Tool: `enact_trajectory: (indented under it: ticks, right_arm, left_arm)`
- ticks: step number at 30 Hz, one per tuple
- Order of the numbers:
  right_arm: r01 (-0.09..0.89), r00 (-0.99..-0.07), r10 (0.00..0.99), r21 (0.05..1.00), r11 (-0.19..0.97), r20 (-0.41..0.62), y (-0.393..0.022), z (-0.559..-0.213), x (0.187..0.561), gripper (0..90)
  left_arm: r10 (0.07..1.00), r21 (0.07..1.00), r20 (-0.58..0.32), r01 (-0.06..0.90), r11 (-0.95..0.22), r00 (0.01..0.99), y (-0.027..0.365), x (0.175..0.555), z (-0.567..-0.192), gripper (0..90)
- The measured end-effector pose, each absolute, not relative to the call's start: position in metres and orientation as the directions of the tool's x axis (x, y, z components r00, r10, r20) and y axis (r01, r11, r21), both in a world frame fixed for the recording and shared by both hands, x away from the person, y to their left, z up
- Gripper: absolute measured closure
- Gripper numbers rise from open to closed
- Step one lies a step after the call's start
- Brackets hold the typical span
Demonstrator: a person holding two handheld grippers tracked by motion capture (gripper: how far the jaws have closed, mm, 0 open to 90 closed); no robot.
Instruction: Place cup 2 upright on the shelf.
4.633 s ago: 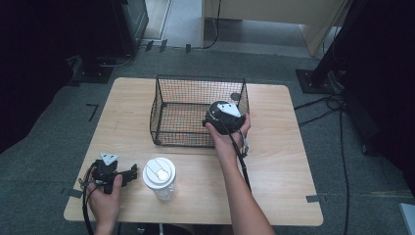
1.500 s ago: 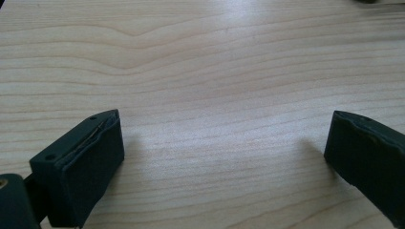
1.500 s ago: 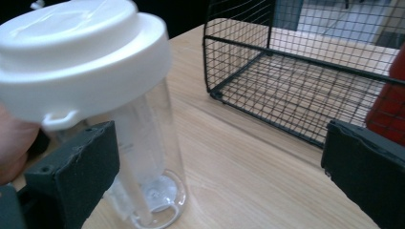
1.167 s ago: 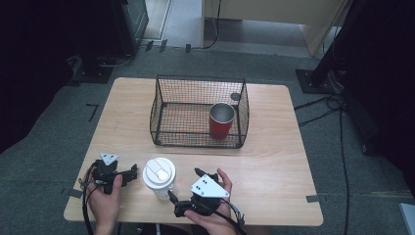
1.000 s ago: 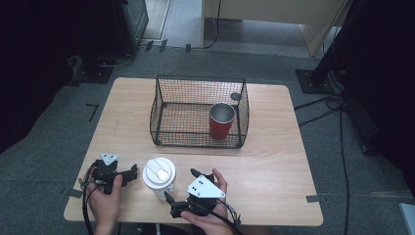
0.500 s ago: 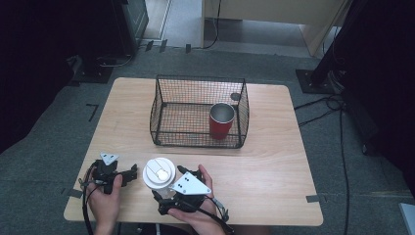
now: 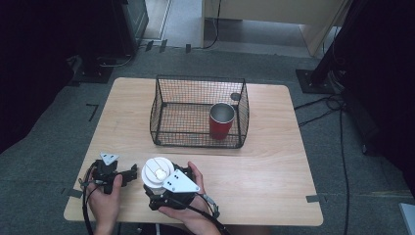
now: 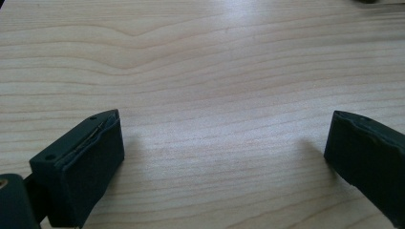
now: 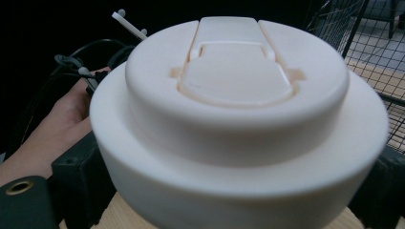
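Closing fingers of the right gripper (image 7: 155,191) now flank the white-lidded cup (image 7: 157,172) near the wire basket (image 7: 198,111), apparently to grip it beneath its lid, while the left gripper (image 7: 128,174) idles wide open, empty.

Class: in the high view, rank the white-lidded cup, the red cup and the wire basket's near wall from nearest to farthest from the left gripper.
1. White-lidded cup, just right of the left gripper.
2. Wire basket's near wall, mid-table.
3. Red cup, inside the basket, right side.
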State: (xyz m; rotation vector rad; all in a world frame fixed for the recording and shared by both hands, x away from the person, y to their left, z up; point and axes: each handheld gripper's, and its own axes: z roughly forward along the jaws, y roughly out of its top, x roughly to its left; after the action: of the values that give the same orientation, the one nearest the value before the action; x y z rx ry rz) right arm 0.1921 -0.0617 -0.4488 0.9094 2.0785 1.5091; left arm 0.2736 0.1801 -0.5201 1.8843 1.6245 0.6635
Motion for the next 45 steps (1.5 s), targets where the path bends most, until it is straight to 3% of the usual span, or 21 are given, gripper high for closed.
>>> enact_trajectory:
  ticks: [3, 19, 30, 35, 45]
  right_arm:
    - [0.254, -0.693, 0.721, 0.944, 0.210, 0.027, -0.062, -0.450, 0.192, 16.0]
    - [0.227, -0.703, 0.711, 0.953, 0.200, 0.018, -0.066, -0.454, 0.191, 15.6]
    - [0.258, -0.691, 0.722, 0.942, 0.212, 0.027, -0.061, -0.458, 0.198, 8.6]
    - [0.240, -0.694, 0.720, 0.949, 0.205, 0.020, -0.058, -0.459, 0.200, 15.4]
    - [0.225, -0.686, 0.727, 0.960, 0.165, 0.035, -0.064, -0.454, 0.204, 15.9]
  left_arm:
    - [0.990, 0.692, 0.009, 0.713, -0.110, 0.144, 0.180, 0.274, -0.520, 0.4]
    - [0.989, 0.692, 0.009, 0.713, -0.110, 0.144, 0.180, 0.274, -0.520, 0.4]
    - [0.990, 0.693, 0.009, 0.713, -0.110, 0.144, 0.180, 0.274, -0.520, 0.4]
    - [0.989, 0.692, 0.009, 0.714, -0.111, 0.144, 0.180, 0.274, -0.520, 0.5]
    - [0.990, 0.692, 0.009, 0.713, -0.110, 0.144, 0.180, 0.274, -0.520, 0.4]
